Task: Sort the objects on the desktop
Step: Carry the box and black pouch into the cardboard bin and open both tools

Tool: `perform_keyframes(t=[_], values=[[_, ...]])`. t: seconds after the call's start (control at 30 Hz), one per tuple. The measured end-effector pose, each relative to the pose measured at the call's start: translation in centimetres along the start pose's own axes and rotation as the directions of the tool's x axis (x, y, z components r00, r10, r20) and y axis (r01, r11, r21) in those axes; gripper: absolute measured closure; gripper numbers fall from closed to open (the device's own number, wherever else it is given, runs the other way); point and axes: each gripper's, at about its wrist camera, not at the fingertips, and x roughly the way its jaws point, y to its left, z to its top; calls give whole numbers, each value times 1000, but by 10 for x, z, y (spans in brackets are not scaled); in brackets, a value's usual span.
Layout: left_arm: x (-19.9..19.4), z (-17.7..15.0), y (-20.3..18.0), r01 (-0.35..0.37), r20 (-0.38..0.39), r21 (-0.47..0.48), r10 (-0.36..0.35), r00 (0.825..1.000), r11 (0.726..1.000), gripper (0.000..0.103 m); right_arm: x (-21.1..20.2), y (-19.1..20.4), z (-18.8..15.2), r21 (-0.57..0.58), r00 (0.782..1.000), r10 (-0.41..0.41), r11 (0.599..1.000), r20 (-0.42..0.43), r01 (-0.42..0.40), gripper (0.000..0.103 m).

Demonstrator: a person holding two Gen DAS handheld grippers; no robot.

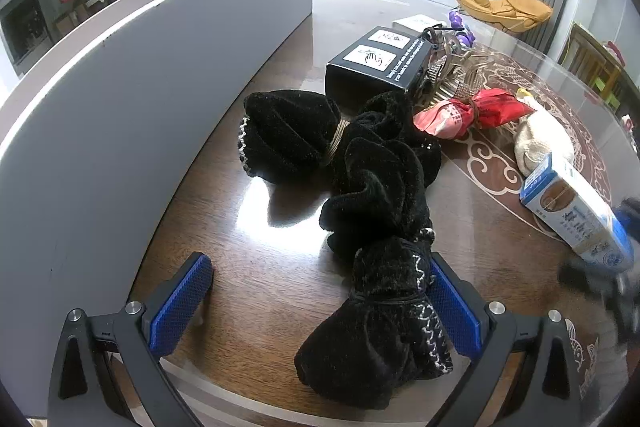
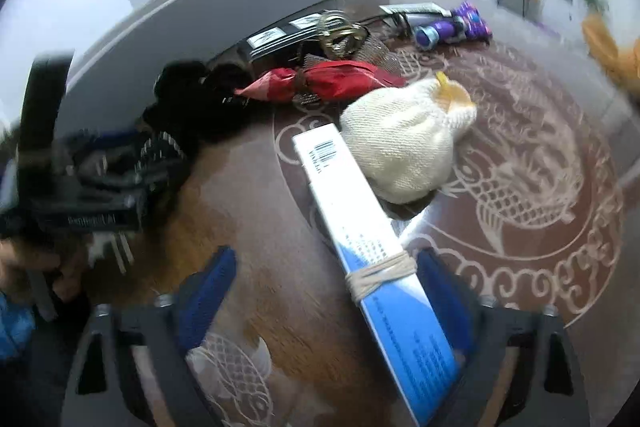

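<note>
A black velvet bundle (image 1: 380, 323) tied with a dark band lies between the fingers of my left gripper (image 1: 320, 303). It rests against the right blue pad (image 1: 456, 307), while the left pad stands well apart, so the gripper is open. More black velvet pieces (image 1: 372, 167) lie beyond it. In the right wrist view a long blue and white box (image 2: 360, 223) bound with a rubber band lies between the fingers of my right gripper (image 2: 326, 287). The box sits close to the right finger, with a wide gap to the left pad (image 2: 212, 287). This gripper is open too.
A grey partition (image 1: 160, 67) walls the table's left side. On the patterned brown table (image 2: 540, 187) lie a red tied bundle (image 2: 320, 83), a cream knit pouch (image 2: 400, 151), a black box (image 1: 372, 63), metal clips (image 1: 448, 67) and a purple toy (image 2: 452, 27).
</note>
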Motion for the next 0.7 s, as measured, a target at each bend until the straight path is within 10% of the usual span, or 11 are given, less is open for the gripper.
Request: perform_keyframes(t=[0.07,0.2,0.3,0.37,0.4,0.5,0.7], values=[[0,0,-1,5,-2,0,-5,1000,1000,0,-3,-12,1,85,999,41,996,21,-42,72],[-4,-2,-14,71,-2,71,-71,997,995,2,-6,-46,-17,333,965,252,907,66,-260,75],[-11,-6,-38,116,22,185,-122,992,976,31,-12,-72,-54,507,907,398,759,137,-409,75],[-15,-9,-48,135,28,231,-145,989,964,42,-22,-86,-72,553,908,384,726,168,-409,74],[-17,-10,-50,147,26,239,-158,987,960,47,-33,-88,-77,540,931,328,760,161,-361,71],[-18,-11,-52,154,18,243,-163,986,958,47,-67,-78,-74,408,992,70,907,100,-105,7],[-15,-10,-50,125,-7,220,-127,992,967,10,-67,-27,-49,105,992,-123,987,8,122,0]])
